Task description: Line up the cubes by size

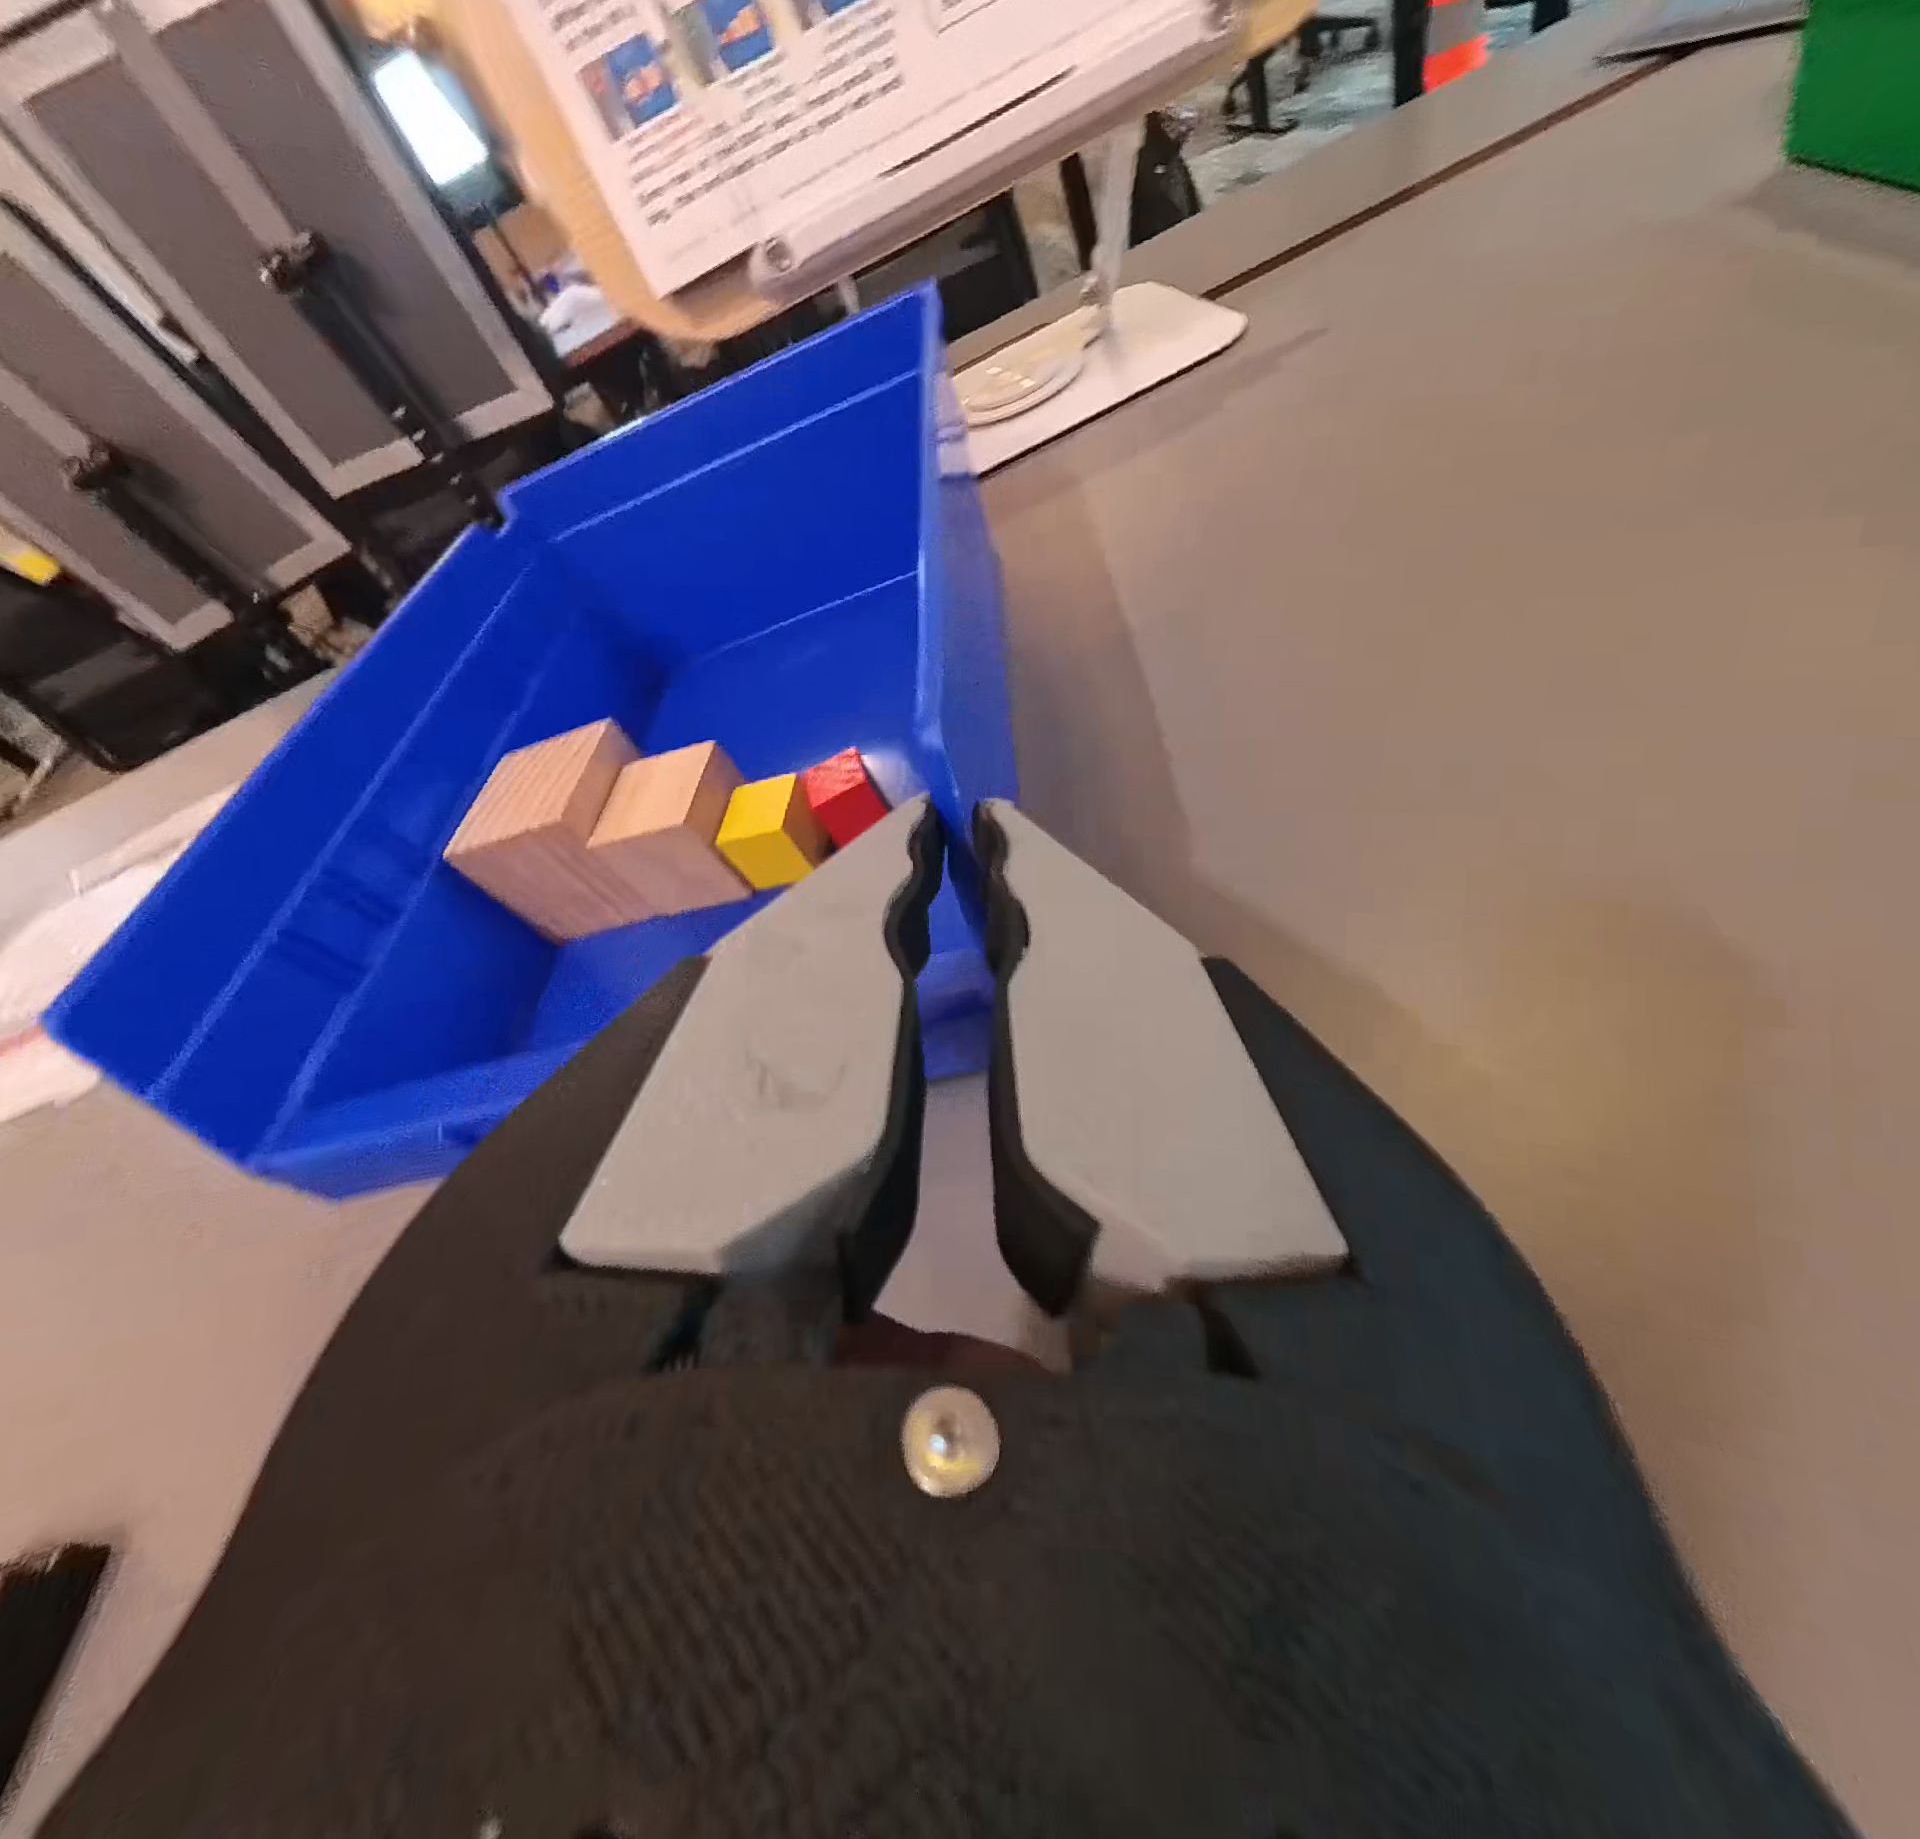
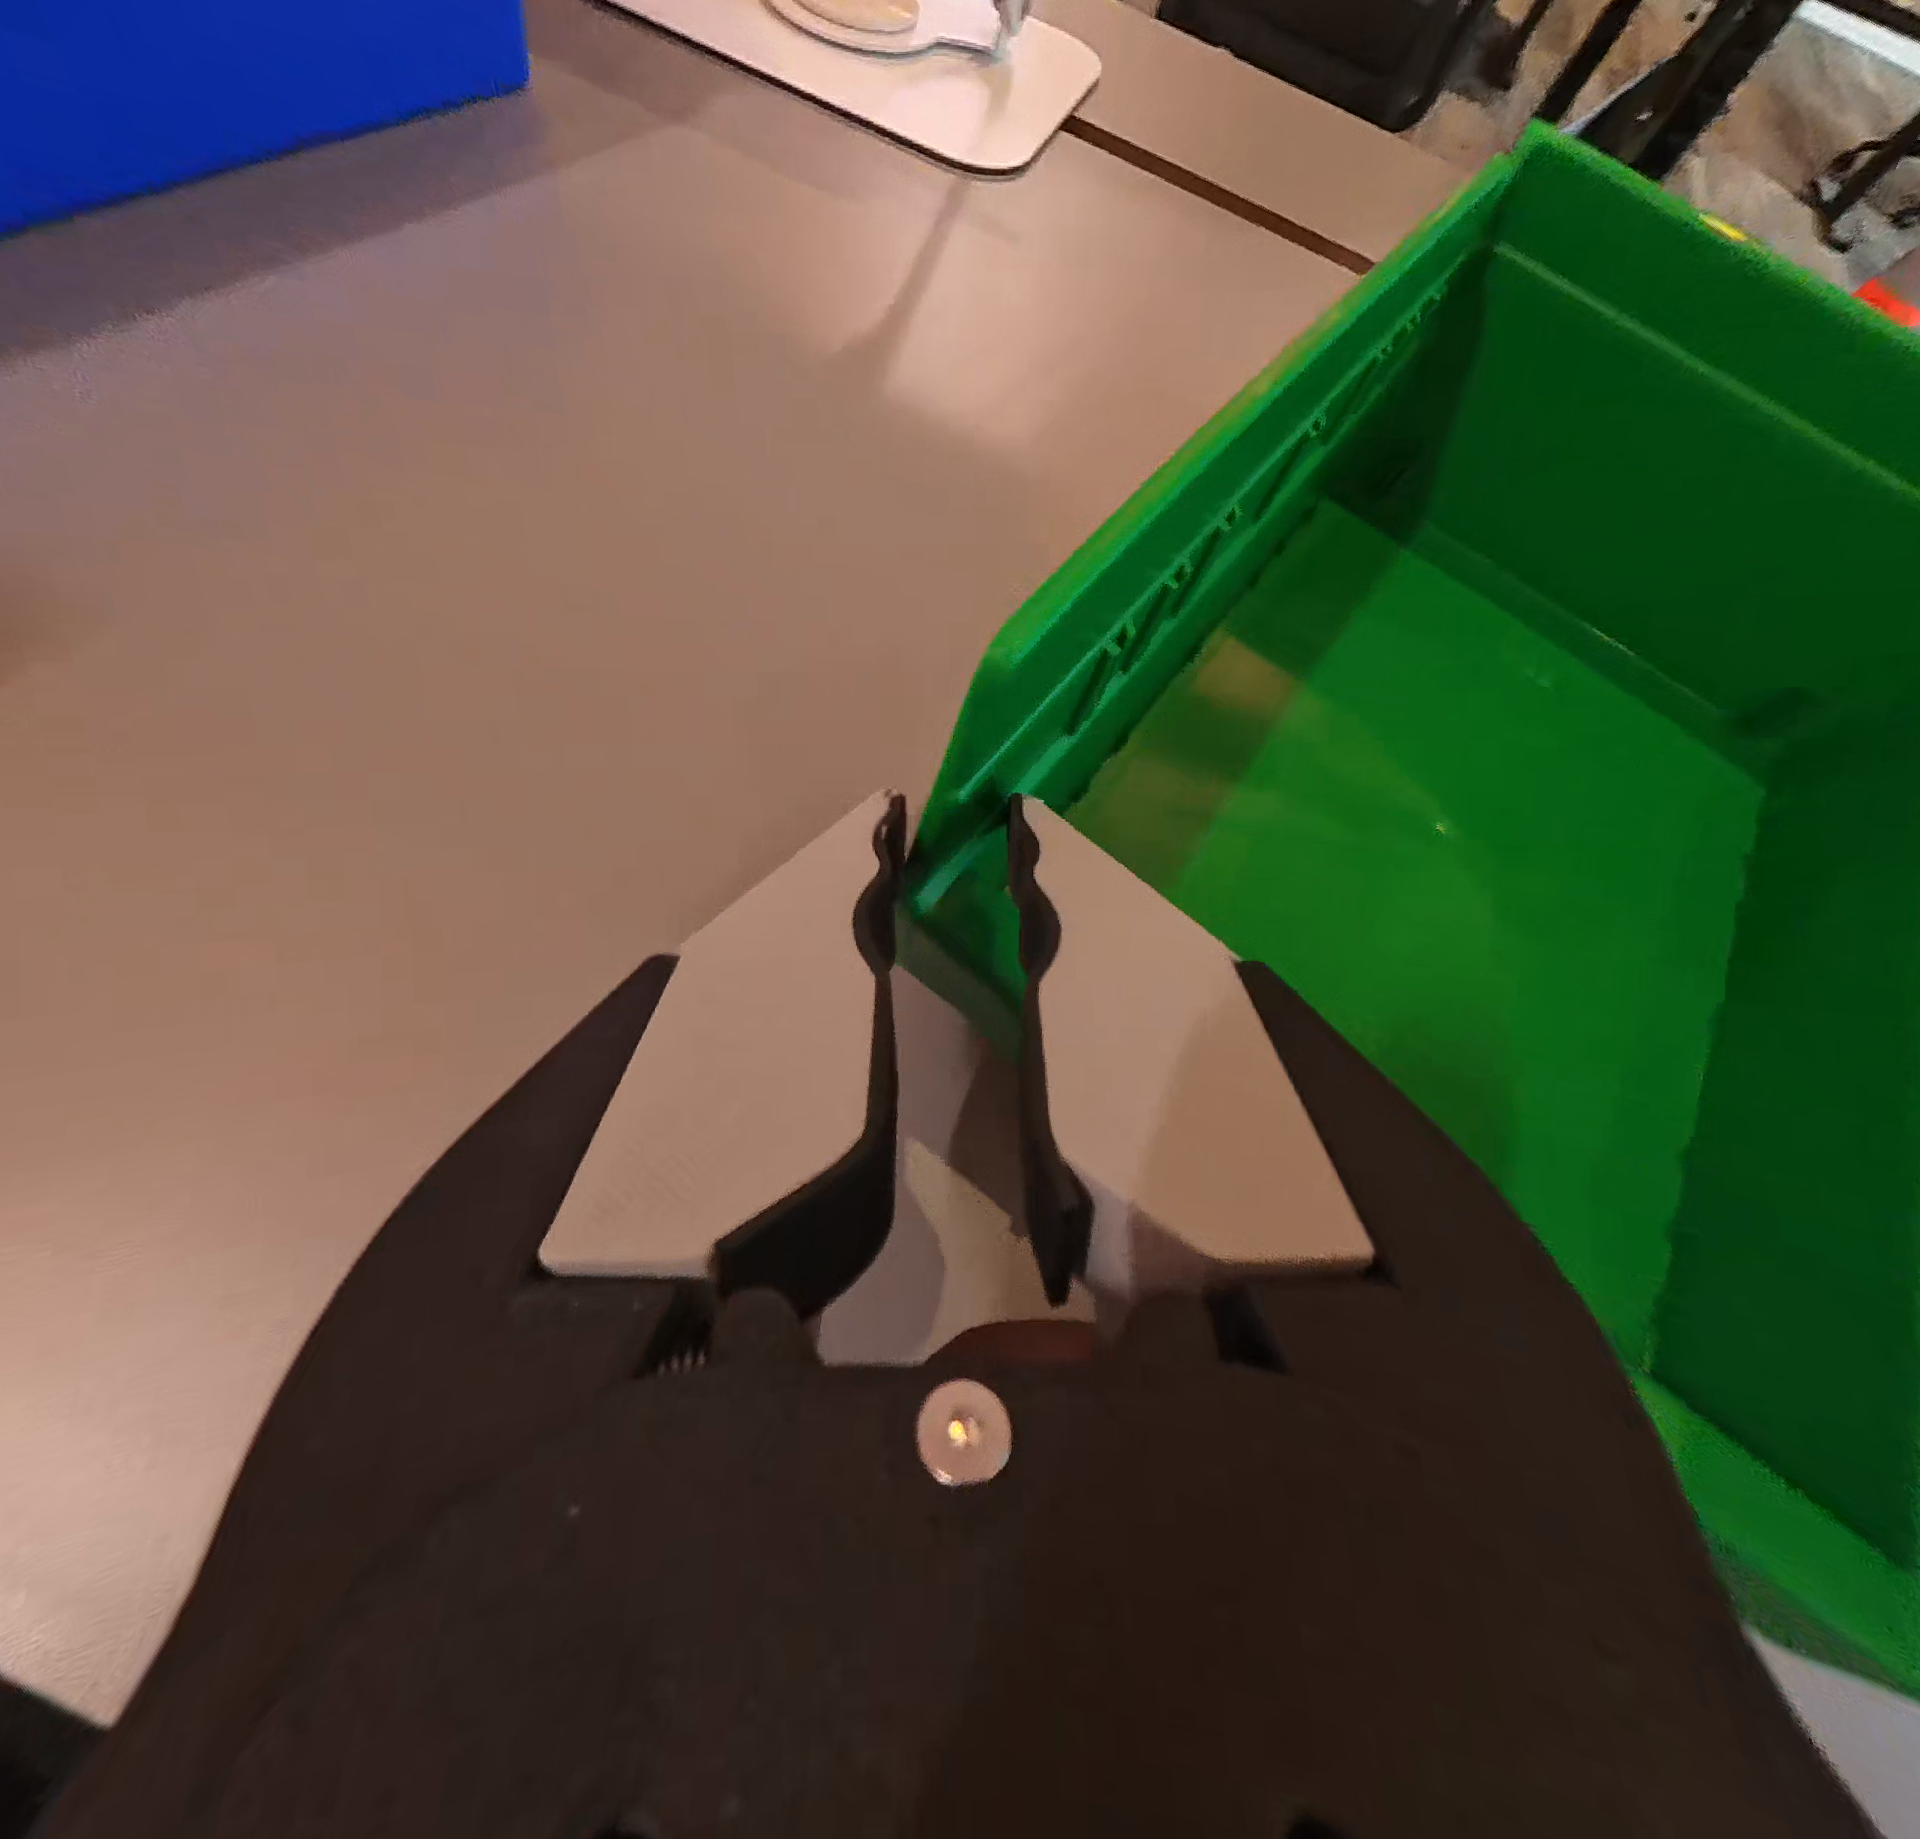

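Blue bin (image 1: 727,563) holds four cubes (image 1: 665,823) in a row; left gripper (image 1: 958,821) and right gripper (image 2: 951,818) hover nearly closed, empty.

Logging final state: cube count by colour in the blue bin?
Plain wood cubes: 2
Yellow cube: 1
Red cube: 1
Total: 4, touching in a row inside the blue bin. Green bin: 0 visible.

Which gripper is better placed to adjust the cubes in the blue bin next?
Left. The left gripper sits at the blue bin beside the red cube. The right gripper faces the green bin, with no cubes in view.
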Motion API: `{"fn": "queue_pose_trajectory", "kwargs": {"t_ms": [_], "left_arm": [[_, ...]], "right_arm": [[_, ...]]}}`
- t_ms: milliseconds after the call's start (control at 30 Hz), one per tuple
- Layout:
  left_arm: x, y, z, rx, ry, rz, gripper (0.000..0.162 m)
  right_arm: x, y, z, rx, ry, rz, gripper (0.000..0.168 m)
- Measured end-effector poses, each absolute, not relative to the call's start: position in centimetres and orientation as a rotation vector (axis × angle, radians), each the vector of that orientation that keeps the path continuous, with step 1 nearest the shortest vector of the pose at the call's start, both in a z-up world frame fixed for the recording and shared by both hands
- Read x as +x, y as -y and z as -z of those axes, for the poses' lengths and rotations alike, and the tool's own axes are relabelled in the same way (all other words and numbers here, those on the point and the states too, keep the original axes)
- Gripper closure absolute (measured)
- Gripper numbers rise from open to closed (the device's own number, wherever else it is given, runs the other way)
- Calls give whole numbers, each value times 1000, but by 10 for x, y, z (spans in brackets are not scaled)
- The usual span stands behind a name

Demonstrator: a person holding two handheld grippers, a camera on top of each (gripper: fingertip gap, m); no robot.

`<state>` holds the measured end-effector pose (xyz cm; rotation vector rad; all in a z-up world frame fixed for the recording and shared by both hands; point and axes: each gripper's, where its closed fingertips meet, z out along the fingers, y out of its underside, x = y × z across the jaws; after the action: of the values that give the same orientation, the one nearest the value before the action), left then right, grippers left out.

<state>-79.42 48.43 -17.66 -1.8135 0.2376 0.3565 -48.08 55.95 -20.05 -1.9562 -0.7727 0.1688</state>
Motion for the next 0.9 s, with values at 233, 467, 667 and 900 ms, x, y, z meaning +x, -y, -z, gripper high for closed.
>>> {"fn": "queue_pose_trajectory", "kwargs": {"t_ms": [233,467,667,900], "left_arm": [[-833,-467,172,-1812,-85,-339,159],[-848,-456,170,-1809,11,-367,159],[-814,-463,166,-1818,-141,-417,154],[-771,-435,130,-1787,-275,-106,117]], "right_arm": [[-464,-563,200,-1971,767,-107,155],[-462,-557,200,-1967,770,-92,155],[-475,-540,174,-1903,810,-160,133],[-525,-507,130,-1721,929,-358,109]]}}
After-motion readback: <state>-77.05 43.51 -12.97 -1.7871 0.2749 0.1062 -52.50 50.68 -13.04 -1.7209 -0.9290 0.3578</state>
